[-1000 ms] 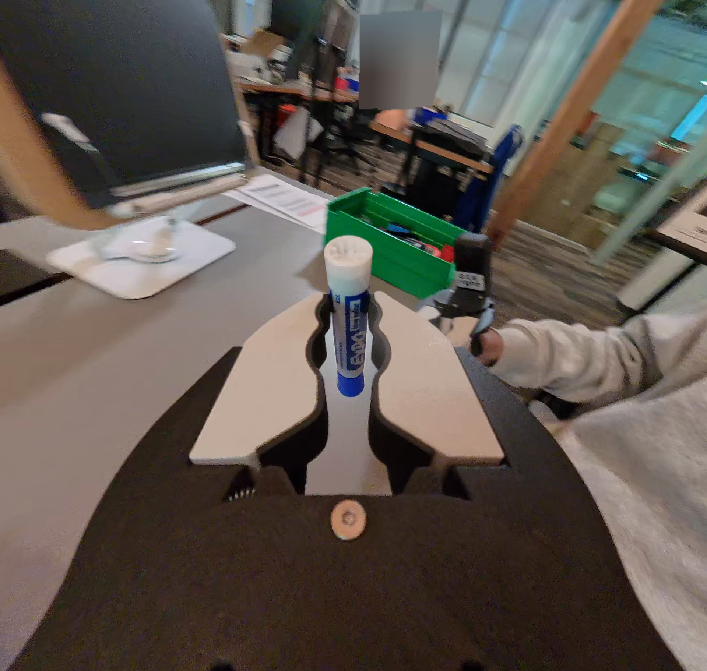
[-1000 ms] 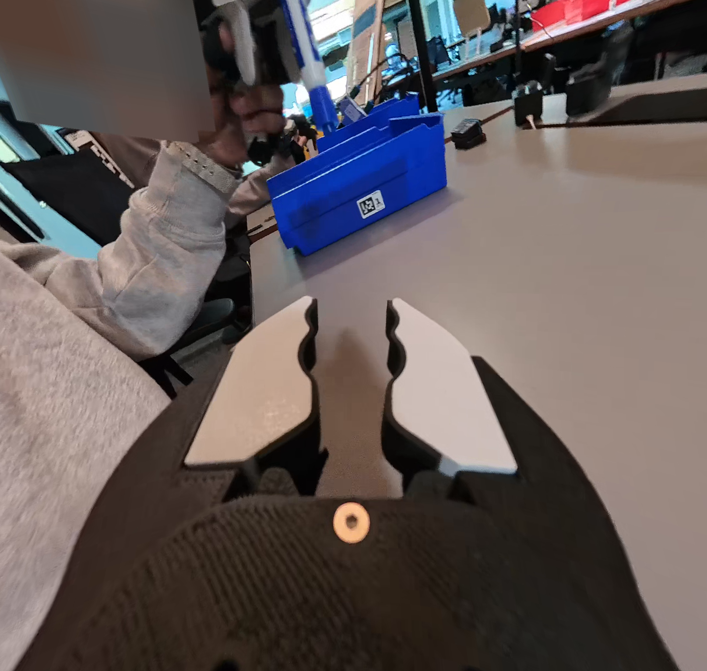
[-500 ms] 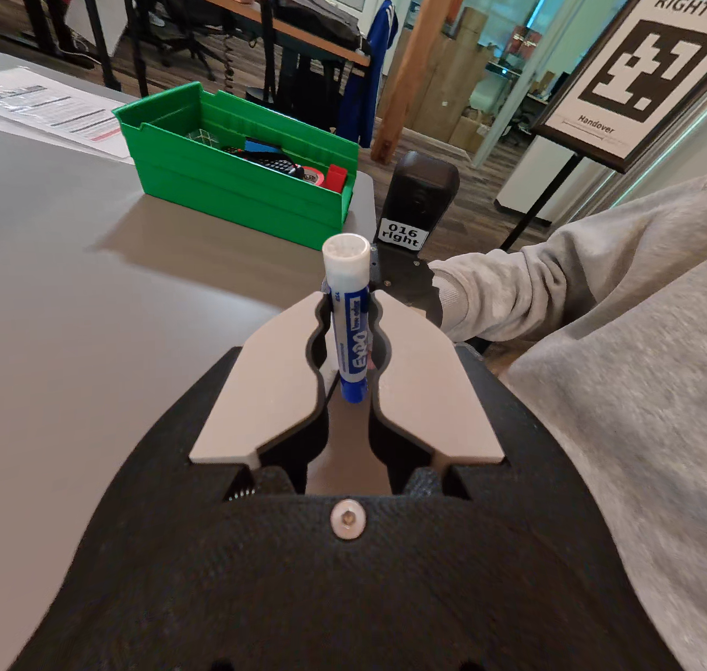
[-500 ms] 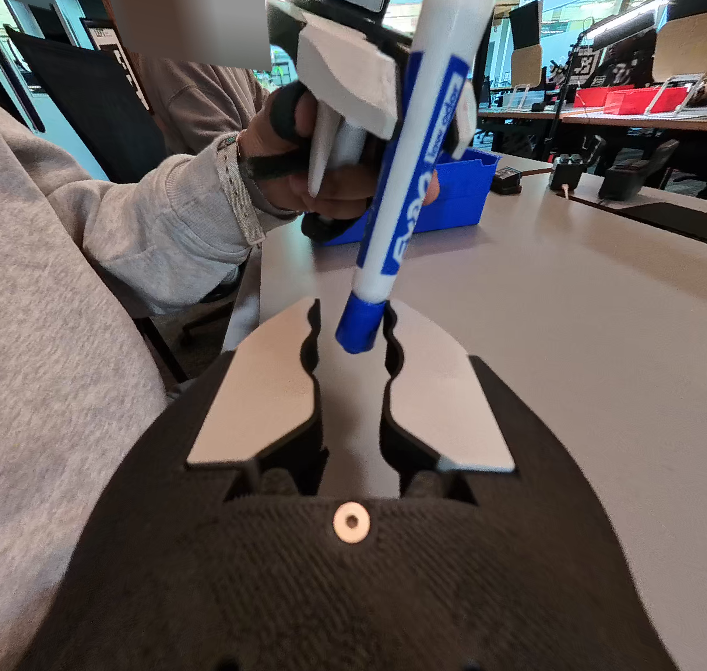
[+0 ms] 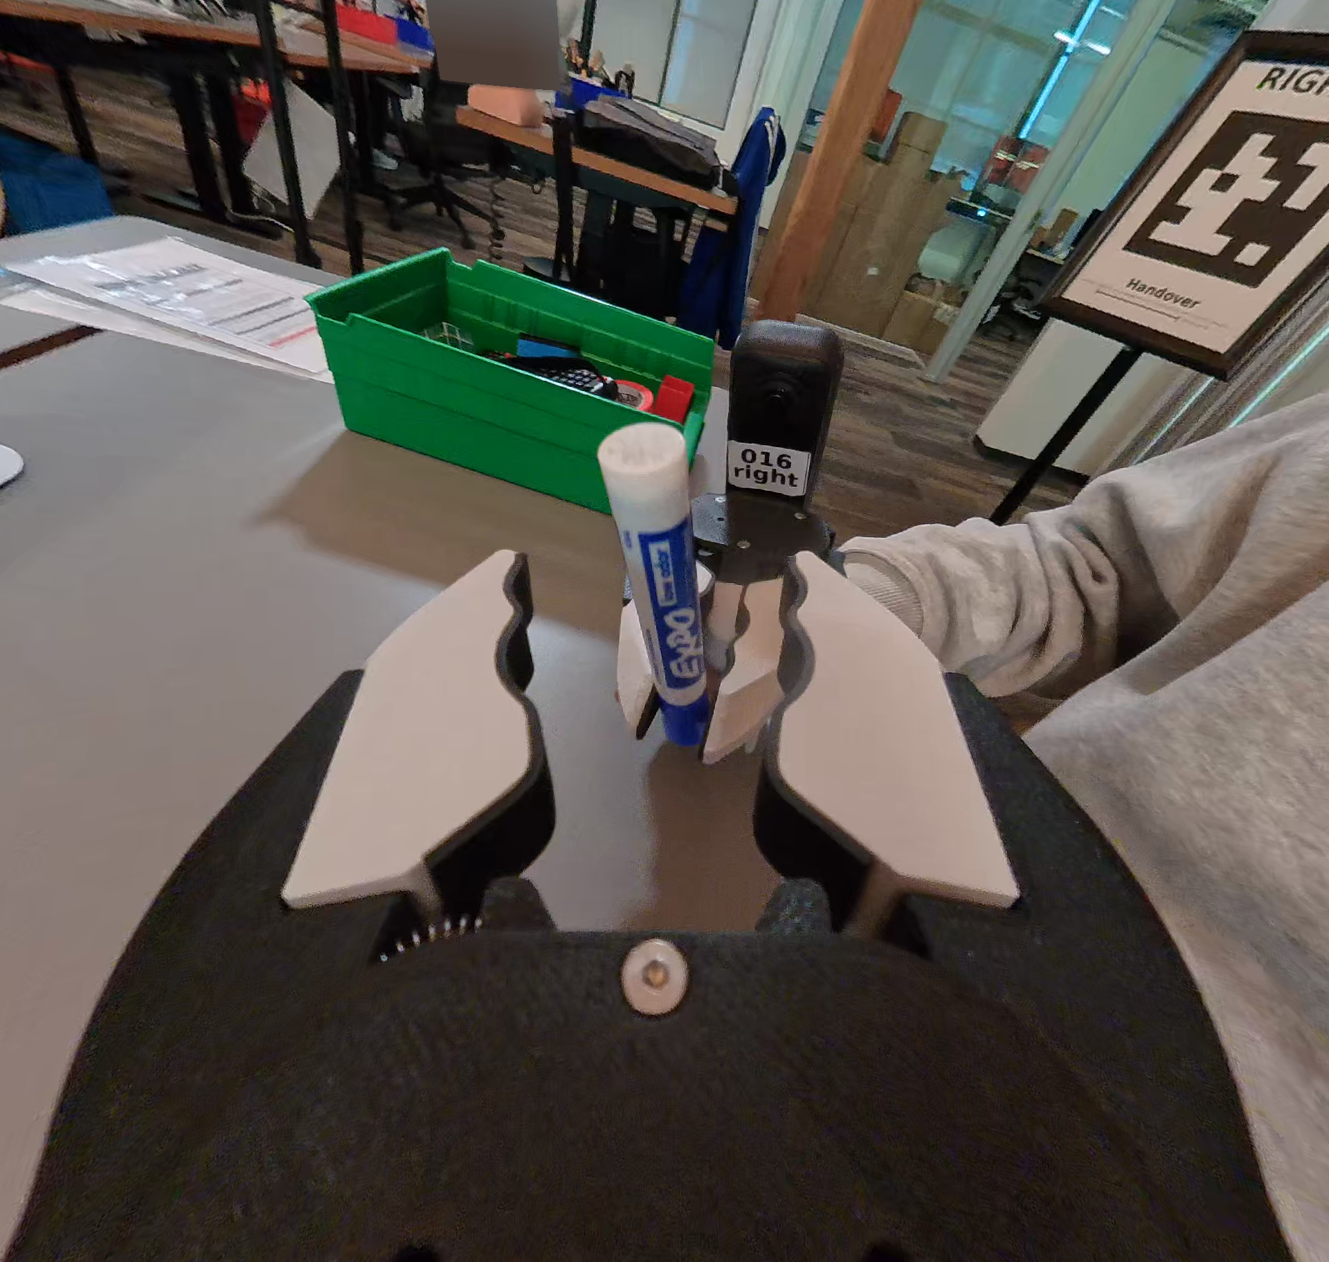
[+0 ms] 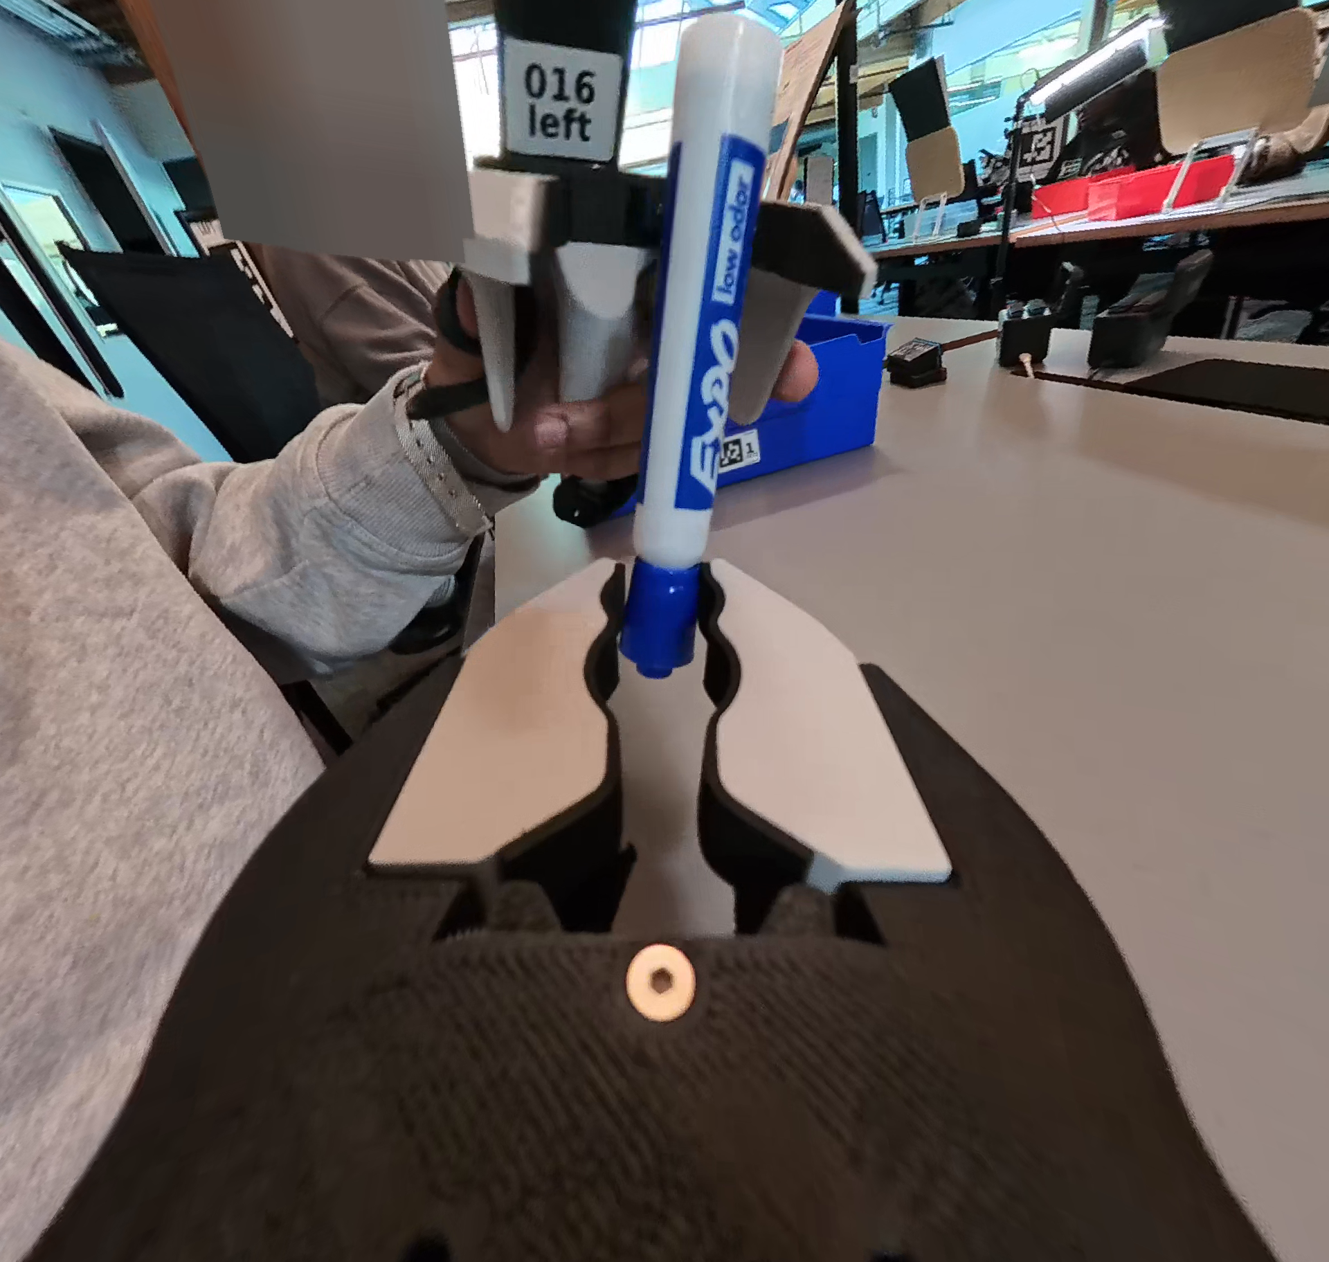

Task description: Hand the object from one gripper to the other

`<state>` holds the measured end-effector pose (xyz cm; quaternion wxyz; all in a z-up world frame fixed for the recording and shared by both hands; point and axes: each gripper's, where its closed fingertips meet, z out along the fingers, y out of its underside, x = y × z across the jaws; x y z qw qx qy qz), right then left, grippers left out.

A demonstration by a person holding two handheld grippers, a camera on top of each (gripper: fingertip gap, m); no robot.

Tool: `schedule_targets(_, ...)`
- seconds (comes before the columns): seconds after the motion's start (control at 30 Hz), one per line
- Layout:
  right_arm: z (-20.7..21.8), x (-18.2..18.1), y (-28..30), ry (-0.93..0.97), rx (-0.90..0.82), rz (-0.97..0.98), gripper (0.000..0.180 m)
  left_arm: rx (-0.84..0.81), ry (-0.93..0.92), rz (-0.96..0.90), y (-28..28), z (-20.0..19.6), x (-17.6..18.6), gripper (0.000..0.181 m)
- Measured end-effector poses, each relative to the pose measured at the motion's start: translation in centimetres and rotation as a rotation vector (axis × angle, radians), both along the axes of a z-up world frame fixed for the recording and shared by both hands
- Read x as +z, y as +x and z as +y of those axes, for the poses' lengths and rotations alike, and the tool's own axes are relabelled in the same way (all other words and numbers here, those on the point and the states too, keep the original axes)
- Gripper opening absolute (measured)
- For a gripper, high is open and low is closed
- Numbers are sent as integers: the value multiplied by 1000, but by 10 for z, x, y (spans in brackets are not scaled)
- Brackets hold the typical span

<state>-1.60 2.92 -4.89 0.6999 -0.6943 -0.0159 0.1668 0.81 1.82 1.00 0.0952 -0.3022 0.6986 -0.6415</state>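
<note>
A white marker with a blue label and blue cap (image 6: pixel 690 335) stands upright above the grey table (image 6: pixel 1043 580). My right gripper (image 6: pixel 659 580) is shut on its blue cap end. My left gripper (image 5: pixel 654 573) is open wide, with its fingers apart on either side of the marker's barrel and not touching it. In the left wrist view the marker (image 5: pixel 658 580) rises from the right gripper (image 5: pixel 679 731), which faces me. In the right wrist view the left gripper (image 6: pixel 647 400) hangs open around the marker's upper half.
A green bin (image 5: pixel 460 407) with several small items stands on the table beyond the marker, with papers (image 5: pixel 165 292) to its left. A blue bin (image 6: pixel 827 393) sits behind the left gripper. A framed sign on a stand (image 5: pixel 1208 220) is off the table at right. Left tips to right tips: about 7 centimetres.
The right gripper closed on the marker's blue cap. The left gripper opened and let go of the barrel; the marker now stands in the right gripper.
</note>
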Motion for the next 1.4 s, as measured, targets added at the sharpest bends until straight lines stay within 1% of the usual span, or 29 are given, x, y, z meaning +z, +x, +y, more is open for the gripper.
schedule_targets(0.07,-2,3,5,15,-7,37,20,14,11,-13,2,1,-1,71)
schedule_targets(0.2,-6,8,12,43,-26,78,20,31,7,-7,5,5,-3,69)
schedule_targets(0.3,-7,11,16,64,-35,101,20,2,-29,22,3,4,-6,55)
schedule_targets(0.37,-8,12,17,70,-38,106,20,-27,-70,43,2,1,-7,46)
schedule_targets(0.53,-8,13,14,78,-41,78,20,-75,-216,77,1,-11,-8,39)
schedule_targets(0.67,-7,13,13,85,-42,59,20,-104,-322,104,2,-18,-13,37)
schedule_targets(0.8,-7,13,13,87,-41,66,20,-122,-360,99,2,-23,-19,36)
schedule_targets(0.87,-7,13,13,85,-40,67,20,-120,-357,76,1,-25,-19,33)
schedule_targets(1.0,-6,12,12,80,-38,62,20,-76,-305,23,4,-26,-21,19)
schedule_targets(1.17,-5,9,14,76,-50,47,20,-47,-233,-56,3,-25,-21,20)
schedule_targets(1.2,-4,6,16,60,-58,48,23,-34,-229,-75,4,-23,-20,20)
schedule_targets(1.27,-2,-5,26,-8,-102,56,41,-3,-231,-97,7,-17,-18,20)
schedule_targets(1.3,-3,-10,32,-31,-124,55,46,13,-228,-97,9,-13,-20,19)
schedule_targets(1.4,-9,-10,50,-38,-190,47,48,41,-198,-81,15,-3,-32,19)
